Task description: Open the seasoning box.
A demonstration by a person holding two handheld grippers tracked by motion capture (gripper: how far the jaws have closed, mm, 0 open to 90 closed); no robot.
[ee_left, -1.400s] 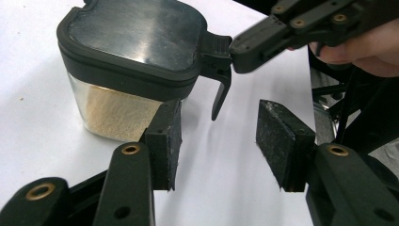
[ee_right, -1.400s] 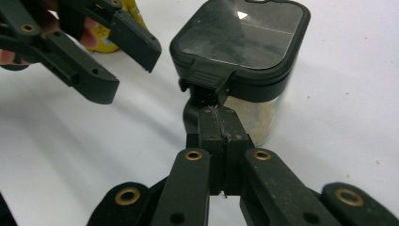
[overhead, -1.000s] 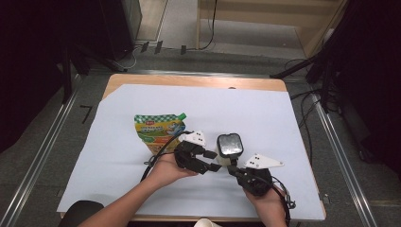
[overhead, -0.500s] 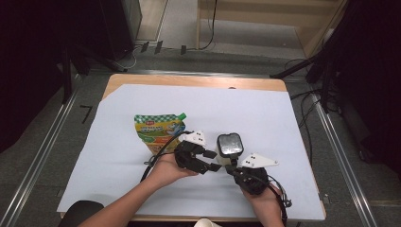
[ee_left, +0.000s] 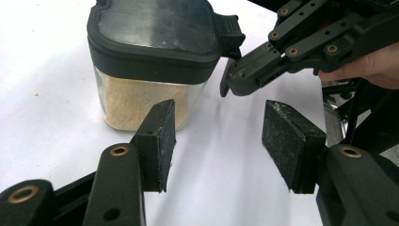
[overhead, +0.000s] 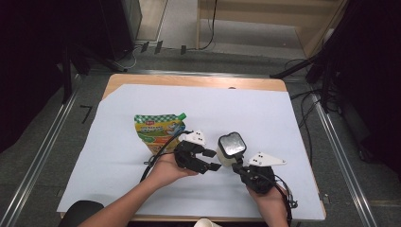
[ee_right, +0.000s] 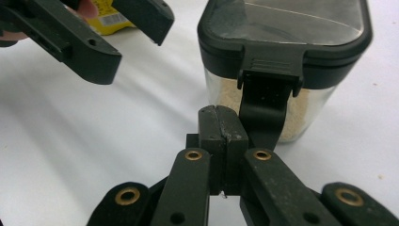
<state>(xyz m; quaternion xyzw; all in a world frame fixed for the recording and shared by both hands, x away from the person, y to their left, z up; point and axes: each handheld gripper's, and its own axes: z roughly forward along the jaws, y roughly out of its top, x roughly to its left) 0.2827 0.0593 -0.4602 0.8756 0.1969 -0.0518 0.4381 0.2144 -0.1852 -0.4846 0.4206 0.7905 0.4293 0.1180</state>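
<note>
A clear square container (overhead: pixel 231 147) with a black lid holds beige granules and stands on the white sheet (overhead: pixel 283 123). My left gripper (overhead: pixel 213 161) is open just left of it. In the left gripper view the container (ee_left: pixel 146 61) is beyond the left pad, not between the jaws of my left gripper (ee_left: pixel 219 136). My right gripper (overhead: pixel 238 163) is shut at the container's near side. In the right gripper view its closed tips (ee_right: pixel 222 123) sit right beside the lid's hanging latch (ee_right: pixel 264 110), with nothing between the pads. Whether they touch the latch I cannot tell.
A green and yellow pouch (overhead: pixel 158 128) with a green spout lies flat behind the left hand. The wooden table edge (overhead: pixel 198 80) runs along the far side. Cables (overhead: pixel 156 158) trail from both grippers near the front edge.
</note>
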